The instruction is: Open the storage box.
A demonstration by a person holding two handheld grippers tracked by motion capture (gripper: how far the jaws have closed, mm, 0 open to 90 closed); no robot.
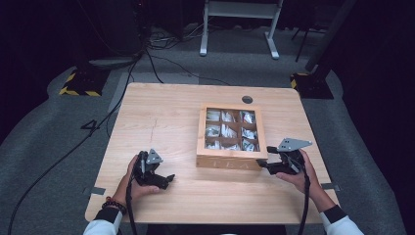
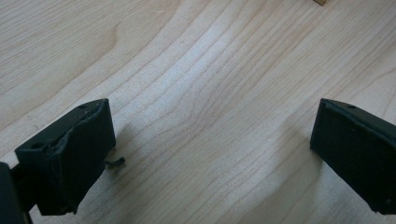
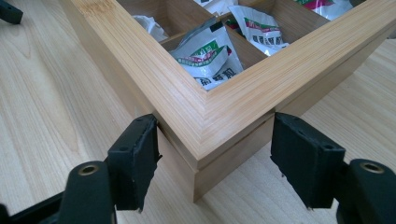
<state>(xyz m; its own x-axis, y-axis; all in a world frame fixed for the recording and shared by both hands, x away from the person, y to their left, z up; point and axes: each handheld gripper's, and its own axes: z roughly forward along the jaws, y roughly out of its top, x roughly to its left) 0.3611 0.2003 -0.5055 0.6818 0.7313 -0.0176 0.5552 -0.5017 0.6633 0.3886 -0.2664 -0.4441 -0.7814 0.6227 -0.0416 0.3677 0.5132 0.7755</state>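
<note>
Square bamboo compartment box point(image 1: 231, 159) with sachets: right of table centre. Right gripper point(image 3: 212, 161): jaws spread astride its near-right corner. Left gripper point(image 2: 212, 154): spread over bare light wooden table point(image 1: 166, 122) near front edge, apart from box.

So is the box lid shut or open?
Shut: the lid lies flat on the box, only a thin seam between them at the corner.
</note>
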